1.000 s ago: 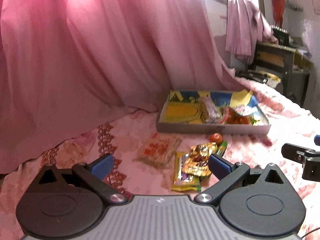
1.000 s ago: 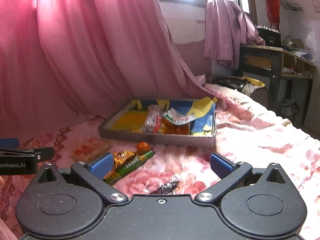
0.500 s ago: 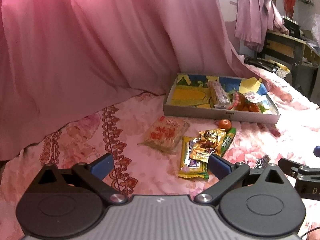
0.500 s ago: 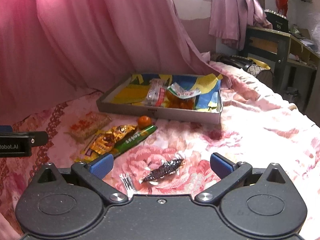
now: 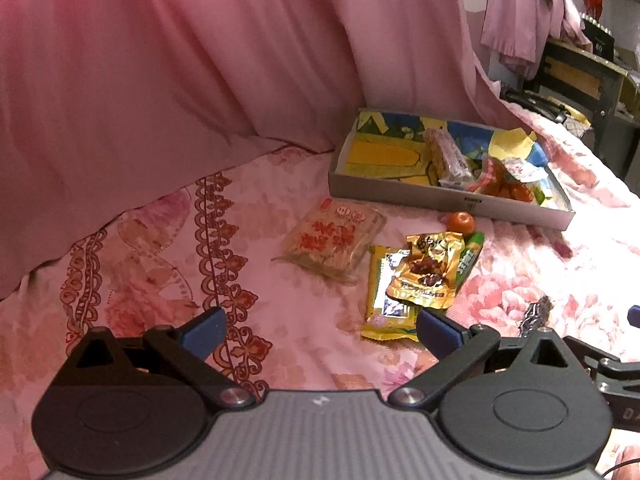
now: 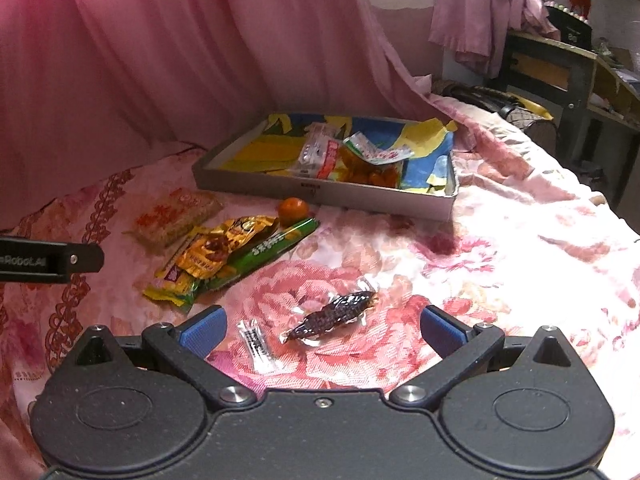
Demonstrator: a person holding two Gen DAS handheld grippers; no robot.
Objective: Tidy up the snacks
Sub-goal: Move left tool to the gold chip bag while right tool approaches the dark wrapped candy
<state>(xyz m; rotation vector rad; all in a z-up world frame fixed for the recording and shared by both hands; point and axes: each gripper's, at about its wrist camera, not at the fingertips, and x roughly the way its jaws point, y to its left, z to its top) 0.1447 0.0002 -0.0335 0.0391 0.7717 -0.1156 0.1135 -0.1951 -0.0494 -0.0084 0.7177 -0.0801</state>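
I hold both my left gripper (image 5: 320,328) and right gripper (image 6: 322,326) wide and empty. Several snacks lie loose in front of the tray (image 6: 320,194). Next, I judge, I lower onto the dark wrapped snack (image 6: 332,316) nearest my right gripper.

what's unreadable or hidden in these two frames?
- Dark wrapped snack, left wrist view: mostly hidden behind the left gripper.
- Green stick pack, right wrist view: near end under the gold pouch.
- Tray contents: overlapping; labels too small.
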